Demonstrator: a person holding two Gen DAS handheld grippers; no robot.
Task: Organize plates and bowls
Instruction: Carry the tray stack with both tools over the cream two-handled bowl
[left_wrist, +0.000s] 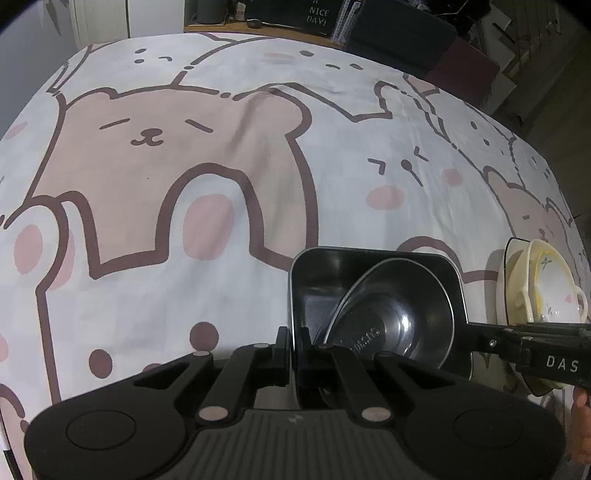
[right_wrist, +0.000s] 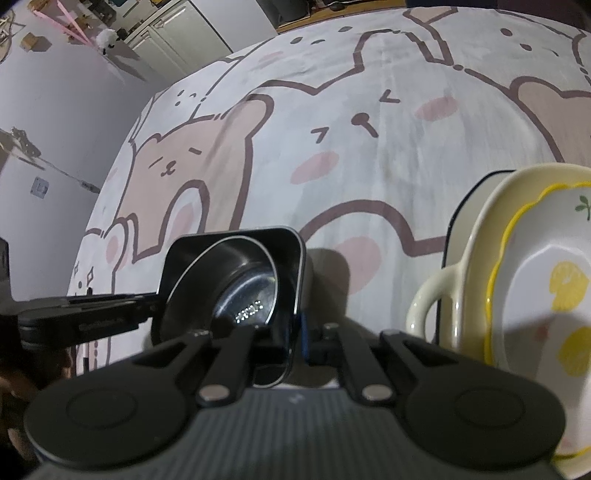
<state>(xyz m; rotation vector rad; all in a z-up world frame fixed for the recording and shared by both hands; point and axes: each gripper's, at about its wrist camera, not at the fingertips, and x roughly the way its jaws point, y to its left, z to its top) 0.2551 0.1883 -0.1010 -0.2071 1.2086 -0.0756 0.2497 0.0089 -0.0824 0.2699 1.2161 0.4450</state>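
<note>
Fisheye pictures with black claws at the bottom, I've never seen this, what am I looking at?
Those claws are two-finger grippers that a person holds, one per hand, each carrying its own camera. One picture looks along the left gripper, the other along the right gripper. Both are shut on opposite walls of a black square dish with a steel bowl inside. Beside it, on the bear-print cloth, sits a stack: a lemon-pattern bowl in a cream handled dish.

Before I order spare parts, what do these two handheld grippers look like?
Both are matte black: left gripper and right gripper have paired linkage arms with silver round pivots over a ribbed grey base. The right one's side bears white "DAS" lettering; one finger shows blue.
</note>
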